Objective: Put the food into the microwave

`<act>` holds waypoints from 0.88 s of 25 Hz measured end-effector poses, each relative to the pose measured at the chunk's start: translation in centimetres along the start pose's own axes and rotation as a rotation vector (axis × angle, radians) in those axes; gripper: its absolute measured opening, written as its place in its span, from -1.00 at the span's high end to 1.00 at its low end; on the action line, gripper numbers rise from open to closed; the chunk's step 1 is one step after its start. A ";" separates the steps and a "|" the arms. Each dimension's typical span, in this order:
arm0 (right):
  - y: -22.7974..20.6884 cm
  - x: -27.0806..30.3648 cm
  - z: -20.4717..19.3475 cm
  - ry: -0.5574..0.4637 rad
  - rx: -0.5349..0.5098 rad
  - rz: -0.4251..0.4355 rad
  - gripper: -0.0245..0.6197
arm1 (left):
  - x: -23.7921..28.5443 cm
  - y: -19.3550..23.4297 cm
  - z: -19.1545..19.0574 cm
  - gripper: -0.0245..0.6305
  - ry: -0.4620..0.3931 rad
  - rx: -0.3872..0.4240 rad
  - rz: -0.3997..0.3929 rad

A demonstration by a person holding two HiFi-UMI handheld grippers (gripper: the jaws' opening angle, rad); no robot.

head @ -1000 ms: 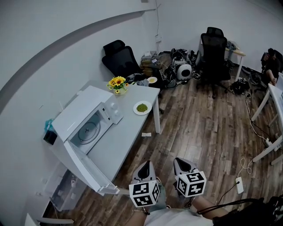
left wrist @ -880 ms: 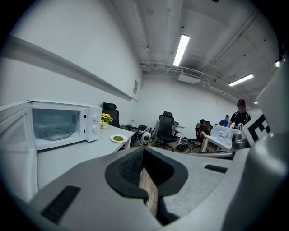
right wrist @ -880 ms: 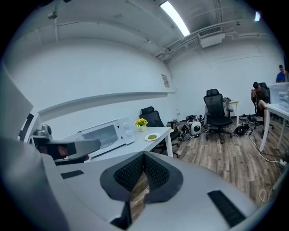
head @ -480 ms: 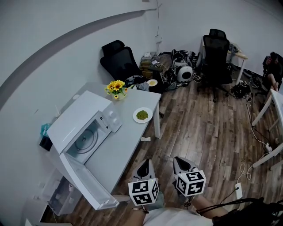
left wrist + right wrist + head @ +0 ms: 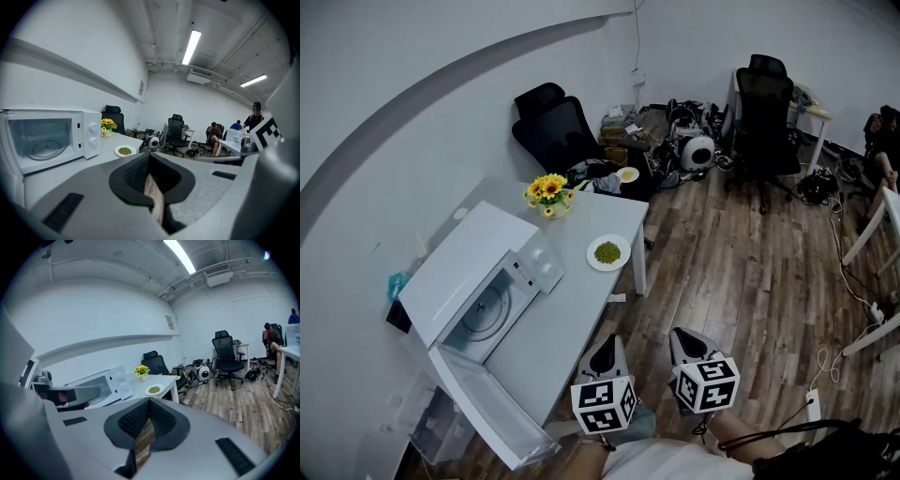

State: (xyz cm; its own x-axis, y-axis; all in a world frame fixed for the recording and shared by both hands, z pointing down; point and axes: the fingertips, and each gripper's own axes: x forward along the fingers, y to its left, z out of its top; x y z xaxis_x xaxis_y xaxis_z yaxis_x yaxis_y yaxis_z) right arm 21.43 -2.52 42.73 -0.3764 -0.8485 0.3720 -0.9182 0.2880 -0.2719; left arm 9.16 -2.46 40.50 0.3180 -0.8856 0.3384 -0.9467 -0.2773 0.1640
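The left gripper (image 5: 607, 352) and the right gripper (image 5: 682, 342) are held low and side by side over the wooden floor (image 5: 741, 272), just off the near end of the white table (image 5: 553, 328). Each pair of jaws is seen pressed together at the tips, with nothing caught between them.

The plate of green food (image 5: 607, 252) is set on the far part of the table, close to its right edge and well apart from both grippers, ahead of them. The microwave (image 5: 469, 258) is placed along the table's left side. Its door (image 5: 492, 417) is swung fully open toward the near end, and the glass turntable (image 5: 487, 314) is exposed.

Bare tabletop is left between plate and cavity. A vase of sunflowers (image 5: 547, 190) is stood at the far corner, beyond the plate. Open floor is seen to the right of the table.
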 end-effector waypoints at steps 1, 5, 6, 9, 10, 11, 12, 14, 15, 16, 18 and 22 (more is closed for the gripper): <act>-0.1 0.4 0.1 0.003 0.002 0.000 0.88 | 0.4 0.1 0.1 0.92 0.003 -0.001 -0.001; -0.3 2.1 0.2 0.021 0.001 -0.003 0.88 | 1.9 0.8 0.6 0.92 0.009 -0.003 -0.008; -0.2 2.5 0.4 0.024 0.000 -0.002 0.88 | 2.2 1.1 0.7 0.92 0.010 -0.004 -0.008; -0.1 3.8 1.3 0.023 -0.004 0.001 0.88 | 3.1 2.0 1.4 0.92 0.011 -0.011 -0.002; -0.1 4.3 1.6 0.022 -0.006 0.002 0.88 | 3.4 2.3 1.6 0.92 0.010 -0.013 0.001; 0.0 4.8 1.9 0.021 -0.008 0.004 0.88 | 3.8 2.7 1.8 0.92 0.008 -0.015 0.006; 0.0 5.3 2.2 0.020 -0.010 0.006 0.88 | 4.1 3.2 2.0 0.92 0.005 -0.018 0.011; 0.2 6.4 2.7 0.020 -0.015 0.011 0.88 | 4.8 4.1 2.5 0.92 0.000 -0.025 0.024; 0.3 6.9 2.9 0.022 -0.016 0.014 0.88 | 5.1 4.6 2.8 0.92 -0.002 -0.029 0.029; 0.4 7.4 3.1 0.024 -0.017 0.016 0.88 | 5.4 5.0 3.0 0.92 -0.003 -0.032 0.034; 0.5 8.4 3.5 0.028 -0.020 0.019 0.88 | 6.1 5.8 3.4 0.92 -0.004 -0.037 0.040; 1.0 10.6 4.0 0.035 -0.029 0.035 0.88 | 7.4 7.2 3.5 0.92 0.001 -0.047 0.055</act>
State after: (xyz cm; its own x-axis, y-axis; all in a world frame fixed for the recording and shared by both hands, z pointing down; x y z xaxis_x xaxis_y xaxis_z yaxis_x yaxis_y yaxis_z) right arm 17.02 -12.96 42.82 -0.4118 -0.8218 0.3938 -0.9075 0.3302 -0.2598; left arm 4.47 -12.28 40.95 0.2660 -0.8985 0.3492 -0.9592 -0.2109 0.1882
